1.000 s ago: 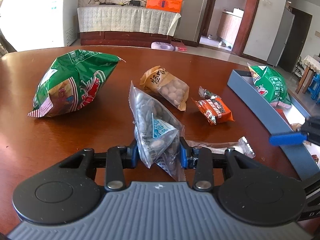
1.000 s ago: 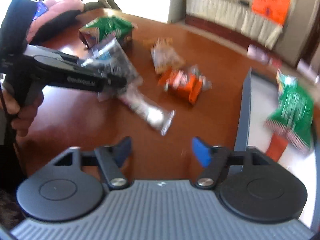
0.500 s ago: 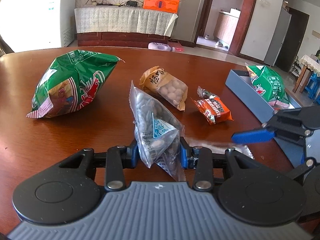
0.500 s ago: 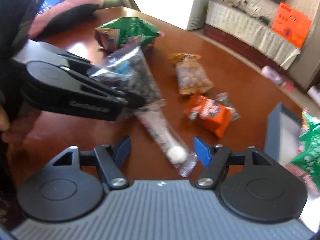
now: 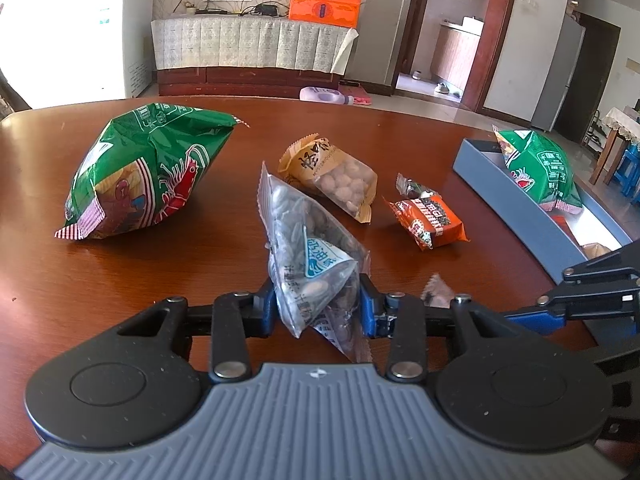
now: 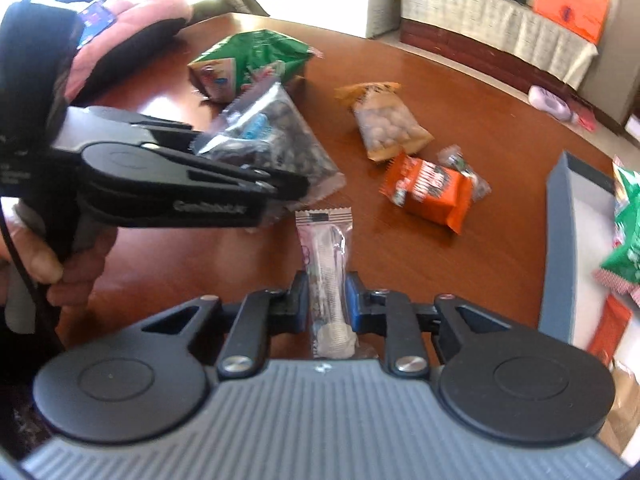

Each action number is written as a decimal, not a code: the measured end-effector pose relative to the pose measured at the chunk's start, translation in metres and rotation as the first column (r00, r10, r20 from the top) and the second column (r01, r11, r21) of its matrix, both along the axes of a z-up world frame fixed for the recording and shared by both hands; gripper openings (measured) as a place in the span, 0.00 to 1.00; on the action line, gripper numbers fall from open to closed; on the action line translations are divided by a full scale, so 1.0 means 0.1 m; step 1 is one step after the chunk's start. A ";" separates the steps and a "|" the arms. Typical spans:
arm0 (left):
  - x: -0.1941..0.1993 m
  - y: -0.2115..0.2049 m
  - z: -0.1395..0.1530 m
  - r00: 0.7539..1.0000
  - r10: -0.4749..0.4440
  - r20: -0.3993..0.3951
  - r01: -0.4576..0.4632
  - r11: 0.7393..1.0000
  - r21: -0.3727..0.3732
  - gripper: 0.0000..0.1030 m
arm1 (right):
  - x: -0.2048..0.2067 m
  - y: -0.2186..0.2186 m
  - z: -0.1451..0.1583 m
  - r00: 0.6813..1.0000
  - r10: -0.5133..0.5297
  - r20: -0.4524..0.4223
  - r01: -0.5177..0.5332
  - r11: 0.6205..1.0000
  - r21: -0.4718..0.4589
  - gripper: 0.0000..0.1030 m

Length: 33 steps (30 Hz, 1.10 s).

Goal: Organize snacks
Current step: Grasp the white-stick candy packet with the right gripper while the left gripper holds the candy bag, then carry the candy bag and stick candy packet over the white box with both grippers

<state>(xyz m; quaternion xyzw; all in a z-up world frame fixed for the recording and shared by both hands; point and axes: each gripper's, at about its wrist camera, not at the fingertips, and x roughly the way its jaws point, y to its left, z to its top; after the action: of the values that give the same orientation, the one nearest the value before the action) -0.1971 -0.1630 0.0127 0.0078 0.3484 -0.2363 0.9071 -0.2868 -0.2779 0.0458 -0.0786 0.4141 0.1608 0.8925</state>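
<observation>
right gripper (image 6: 327, 305) closing on clear wafer stick pack (image 6: 326, 276) (long axis pointing away) | left gripper (image 5: 318, 310) clamps seed bag (image 5: 308, 256)

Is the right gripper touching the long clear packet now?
Touching. In the right wrist view, the right gripper is closing on the long clear packet, and both blue pads meet its sides without a gap.
</observation>
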 end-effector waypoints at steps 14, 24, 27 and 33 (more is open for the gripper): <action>-0.21 -0.11 0.01 0.999 0.046 0.000 -0.046 0.999 0.026 0.42 | -0.16 -0.16 0.03 0.999 -0.050 -0.001 0.050 0.999 -0.005 0.22; -0.40 -0.15 0.07 0.998 0.052 -0.024 -0.052 0.998 0.034 0.42 | -0.31 -0.18 0.07 0.998 -0.056 0.005 0.056 0.998 0.002 0.22; -0.44 -0.15 0.08 0.998 0.064 -0.023 -0.064 0.997 0.037 0.42 | -0.33 -0.20 0.10 0.998 -0.059 0.016 0.059 0.998 0.013 0.22; -0.55 -0.18 0.12 0.998 0.070 -0.006 -0.070 0.996 0.048 0.41 | -0.40 -0.27 0.17 0.997 -0.067 0.036 0.066 0.997 0.036 0.22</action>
<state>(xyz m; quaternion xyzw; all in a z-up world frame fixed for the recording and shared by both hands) -0.2518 -0.1810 0.0246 0.0163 0.3572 -0.1962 0.9130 -0.3268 -0.3049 0.0631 -0.0523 0.3968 0.1367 0.9062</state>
